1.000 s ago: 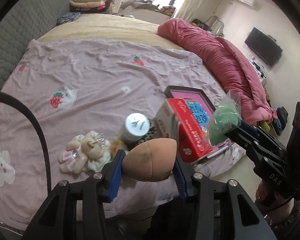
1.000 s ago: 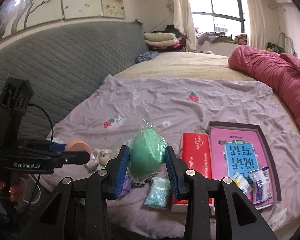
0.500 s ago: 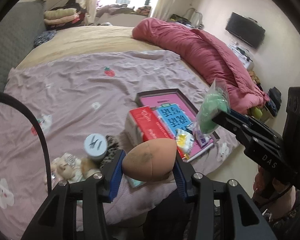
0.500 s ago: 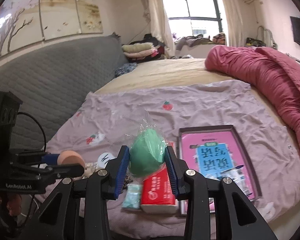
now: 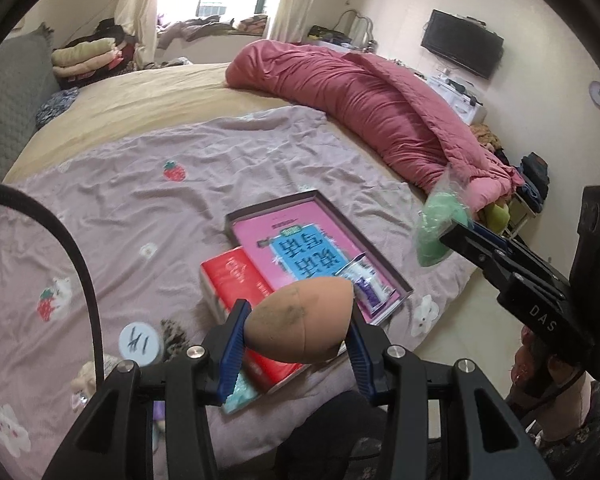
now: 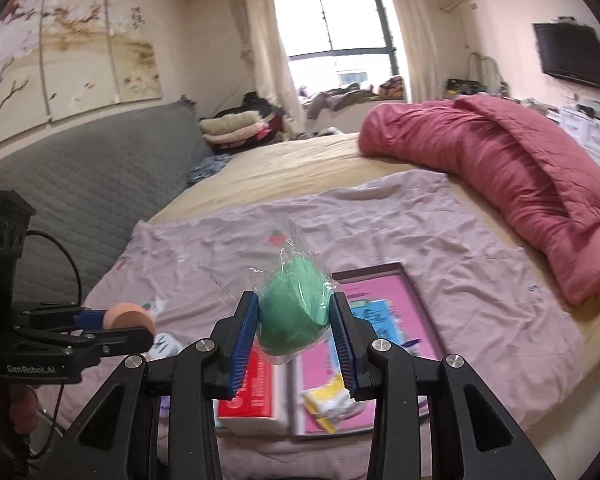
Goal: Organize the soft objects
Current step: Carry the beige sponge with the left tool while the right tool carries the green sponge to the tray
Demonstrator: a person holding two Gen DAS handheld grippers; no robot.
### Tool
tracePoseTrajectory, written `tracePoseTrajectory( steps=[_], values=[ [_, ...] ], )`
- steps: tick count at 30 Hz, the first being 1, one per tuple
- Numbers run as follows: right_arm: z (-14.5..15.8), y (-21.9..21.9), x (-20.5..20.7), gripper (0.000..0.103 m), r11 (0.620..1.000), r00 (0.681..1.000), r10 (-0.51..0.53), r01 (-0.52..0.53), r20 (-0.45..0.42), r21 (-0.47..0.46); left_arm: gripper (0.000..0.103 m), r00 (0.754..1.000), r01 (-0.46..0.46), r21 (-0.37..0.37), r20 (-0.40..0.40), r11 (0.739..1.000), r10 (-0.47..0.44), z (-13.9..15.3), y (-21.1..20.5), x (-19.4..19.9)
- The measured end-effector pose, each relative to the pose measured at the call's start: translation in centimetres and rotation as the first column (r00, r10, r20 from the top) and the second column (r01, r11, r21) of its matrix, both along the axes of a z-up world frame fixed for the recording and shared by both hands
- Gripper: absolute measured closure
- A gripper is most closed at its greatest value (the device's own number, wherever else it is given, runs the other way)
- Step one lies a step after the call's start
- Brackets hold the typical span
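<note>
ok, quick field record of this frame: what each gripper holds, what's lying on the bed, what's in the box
left gripper: shut on orange makeup sponge, bare
right gripper: shut on green makeup sponge, in clear plastic wrap
surface: lilac strawberry-print blanket on bed
shallow box: pink booklet, small sachets
beside box: red pack, touching it
near left edge: white-capped jar, small plush toy partly hidden
far side: rolled red quilt

Matt sponge [image 5: 300,320], crinkly glossy plastic wrap [image 6: 296,248]
</note>
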State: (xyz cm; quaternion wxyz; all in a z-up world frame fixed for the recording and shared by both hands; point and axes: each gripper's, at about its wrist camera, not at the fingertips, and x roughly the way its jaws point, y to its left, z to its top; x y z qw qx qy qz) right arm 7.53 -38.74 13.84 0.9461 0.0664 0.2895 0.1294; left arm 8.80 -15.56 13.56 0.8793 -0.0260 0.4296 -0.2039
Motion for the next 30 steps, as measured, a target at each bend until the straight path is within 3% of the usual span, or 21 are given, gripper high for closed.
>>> tracePoseTrajectory(
  steps=[9,14,22,30],
  values=[
    [0.2,-6.6,-0.1,0.065,0.990,0.991,-0.136,0.136,0.005,0.026,0.056,0.997,0.071,0.017,-0.014,0.997,-0.071,-0.4,-4.4,2.3],
    [-0.7,-8.3,0.0,0.065,0.986,0.987,-0.162,0.162,-0.013,0.036,0.056,0.993,0.111,0.024,-0.046,0.994,-0.110,-1.6,-7.0,3.5],
    [-3.6,-8.4,0.8,0.065,0.986,0.985,-0.159,0.162,-0.074,0.034,0.056,0.987,0.142,0.066,-0.086,0.988,-0.136,-3.9,-10.5,5.5],
    [-8.1,-7.2,2.5,0.065,0.990,0.976,-0.131,0.138,-0.175,0.031,0.056,0.980,0.134,0.124,-0.165,0.983,-0.112,-8.3,-12.2,8.7]
  ],
)
